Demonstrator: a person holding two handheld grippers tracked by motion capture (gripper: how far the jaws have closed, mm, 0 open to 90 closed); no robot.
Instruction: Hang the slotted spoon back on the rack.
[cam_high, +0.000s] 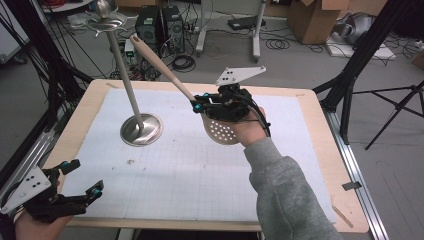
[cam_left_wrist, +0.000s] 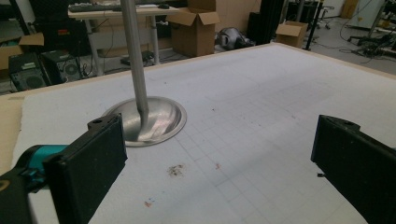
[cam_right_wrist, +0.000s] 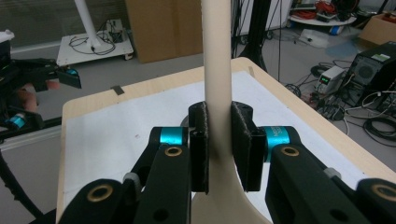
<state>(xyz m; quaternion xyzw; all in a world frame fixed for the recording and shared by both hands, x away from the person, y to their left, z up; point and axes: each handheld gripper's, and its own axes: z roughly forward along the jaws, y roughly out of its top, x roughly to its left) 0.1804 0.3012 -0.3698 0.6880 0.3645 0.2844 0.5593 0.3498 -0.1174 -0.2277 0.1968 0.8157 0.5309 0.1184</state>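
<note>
A beige slotted spoon (cam_high: 161, 66) slants up and to the left above the table, its perforated head (cam_high: 221, 132) low by the person's hand. My right gripper (cam_high: 197, 104) is shut on the handle just above the head; in the right gripper view the pads clamp the handle (cam_right_wrist: 215, 56) from both sides. A metal stand rises from a round base (cam_high: 142, 131) on the white gridded mat (cam_high: 200, 175), with a dish and a ball on top (cam_high: 106, 19). My left gripper (cam_high: 86, 176) rests at the table's near left corner, open with nothing between its jaws, facing the stand base (cam_left_wrist: 154, 119).
The mat lies on a wooden tabletop (cam_high: 320, 150). Black frame posts (cam_high: 367, 45) stand at the table's right and left. Computers (cam_high: 159, 25), cables and cardboard boxes (cam_high: 315, 17) sit on the floor beyond the far edge.
</note>
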